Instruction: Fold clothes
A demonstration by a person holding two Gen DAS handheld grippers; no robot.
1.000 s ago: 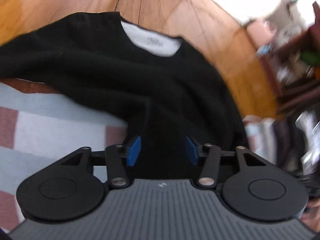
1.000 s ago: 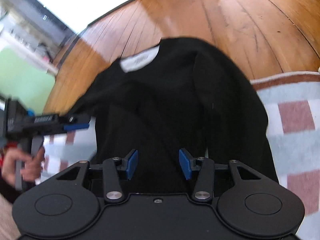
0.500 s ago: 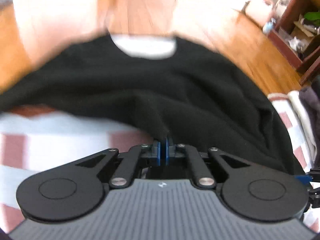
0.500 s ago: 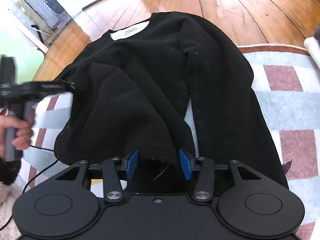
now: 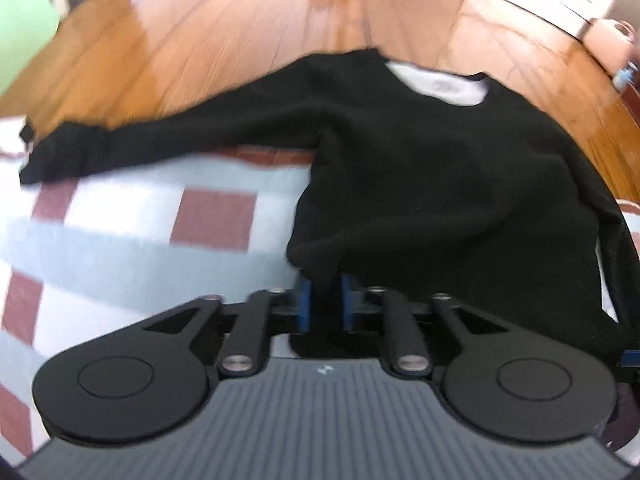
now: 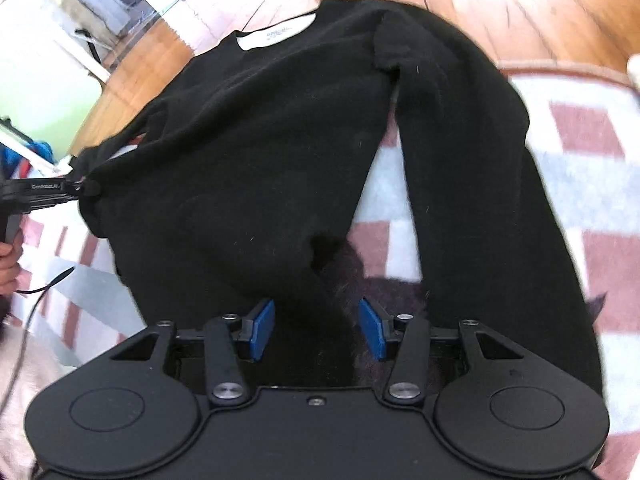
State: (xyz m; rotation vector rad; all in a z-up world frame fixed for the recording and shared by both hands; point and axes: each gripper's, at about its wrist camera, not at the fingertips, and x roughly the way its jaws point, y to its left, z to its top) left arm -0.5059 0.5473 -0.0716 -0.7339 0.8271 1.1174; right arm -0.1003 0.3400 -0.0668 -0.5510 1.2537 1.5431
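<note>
A black sweater (image 5: 440,184) lies face up, half on a checked rug (image 5: 120,240) and half on the wooden floor (image 5: 200,40), with a white neck label (image 5: 440,86) at its far end. One sleeve (image 5: 120,144) stretches out to the left. My left gripper (image 5: 325,308) is at the hem's left corner; its jaws are opening, with black fabric still between the blue pads. In the right wrist view the sweater (image 6: 260,140) reaches to the left gripper (image 6: 86,189). My right gripper (image 6: 318,330) stands open over the hem near the other sleeve (image 6: 480,160).
The pink, white and grey rug (image 6: 580,160) spreads under the lower sweater; wooden floor (image 6: 540,8) lies beyond. A hand (image 6: 8,264) holds the left gripper's handle, and a black cable (image 6: 44,286) trails on the rug beside it.
The left gripper shut on the hem, swung left so the sleeve came into sight, and its jaws have parted again. The right gripper sank closer to the hem, still open.
</note>
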